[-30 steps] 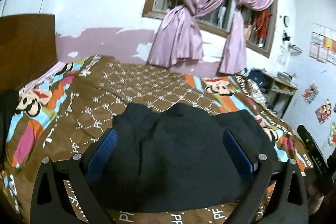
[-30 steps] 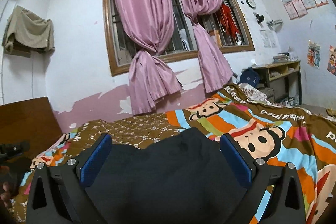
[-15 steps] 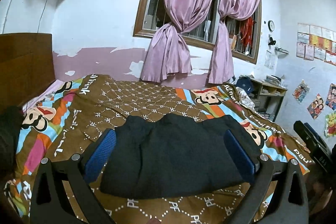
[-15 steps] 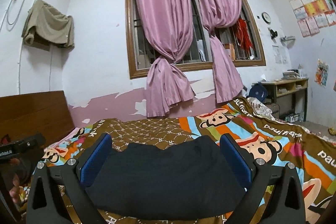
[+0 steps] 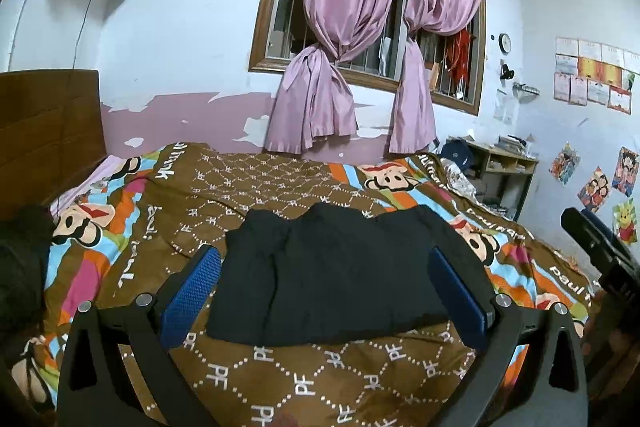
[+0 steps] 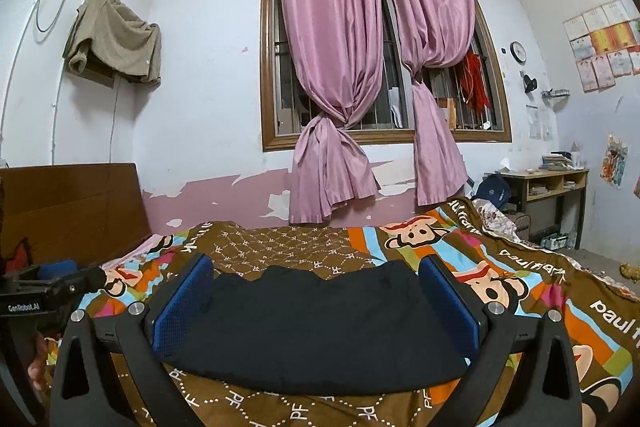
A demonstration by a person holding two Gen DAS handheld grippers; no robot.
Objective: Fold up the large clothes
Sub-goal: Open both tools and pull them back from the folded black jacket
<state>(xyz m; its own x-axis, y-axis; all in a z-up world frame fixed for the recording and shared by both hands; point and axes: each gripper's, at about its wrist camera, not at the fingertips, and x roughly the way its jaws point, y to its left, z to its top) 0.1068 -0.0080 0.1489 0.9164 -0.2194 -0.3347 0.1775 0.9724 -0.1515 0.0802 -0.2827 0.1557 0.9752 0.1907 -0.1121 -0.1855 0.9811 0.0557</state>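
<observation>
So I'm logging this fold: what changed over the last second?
Both claws, left claw and right claw, pulled back and up from the black garment, open and empty throughout. The garment stayed folded flat on the bedspread.

My left wrist view looks along its blue-padded fingers (image 5: 192,283), slightly downward across the brown cartoon-print bedspread (image 5: 320,371) toward the pink-curtained window (image 5: 372,27). My right wrist view faces the same window (image 6: 384,39), seemingly lower and more level. Both share the folded black garment (image 5: 340,275) (image 6: 316,323), close ahead.
</observation>
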